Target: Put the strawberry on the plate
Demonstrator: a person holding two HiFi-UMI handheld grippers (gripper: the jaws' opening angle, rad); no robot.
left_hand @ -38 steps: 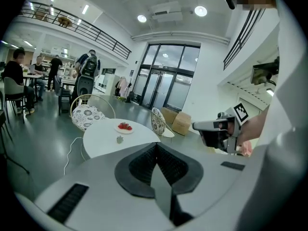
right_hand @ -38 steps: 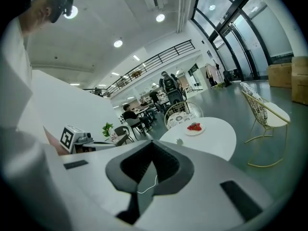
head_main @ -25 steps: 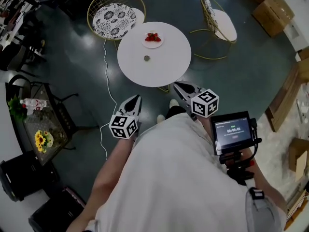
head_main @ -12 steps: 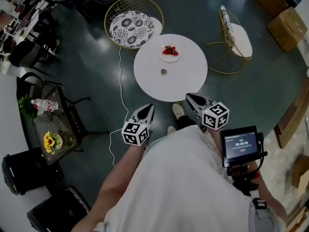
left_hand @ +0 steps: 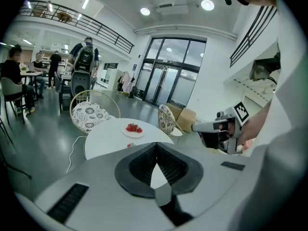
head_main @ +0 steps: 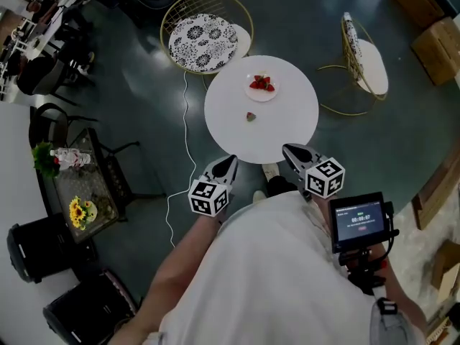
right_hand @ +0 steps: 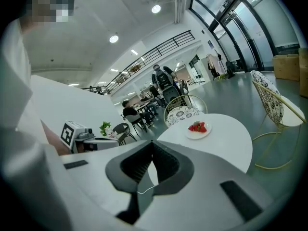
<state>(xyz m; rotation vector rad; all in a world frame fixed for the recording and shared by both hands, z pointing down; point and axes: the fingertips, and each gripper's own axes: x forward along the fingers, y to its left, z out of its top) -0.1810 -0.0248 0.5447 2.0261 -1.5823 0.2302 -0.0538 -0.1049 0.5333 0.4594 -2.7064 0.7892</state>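
A round white table (head_main: 287, 124) stands on a dark floor, and a lone strawberry (head_main: 251, 116) lies on its bare top near the middle, on the side of the plate (head_main: 252, 95) that faces the person and clearly apart from it. The plate sits toward the far edge and already carries a small heap of red berries (head_main: 262, 84). The left gripper (head_main: 230, 161) is held low in front of the person, its tip showing just beside the table's near rim in the head view; in the left gripper view its jaws are pressed together at the tips with nothing between them. The right gripper (head_main: 289, 149) is held alongside it, also at the near rim and well short of the strawberry; in the right gripper view its jaws meet at the tips as well and hold nothing. Each gripper carries its marker cube near the hand. Beyond the table stands a gold wire chair (head_main: 203, 33) with a black-and-white patterned cushion, and a second such chair (head_main: 363, 57) stands to the right. A white cable (head_main: 184, 124) trails across the floor on the left. A small screen (head_main: 361, 220) is mounted by the person's right side. At far left a low table holds sunflowers (head_main: 75, 210).
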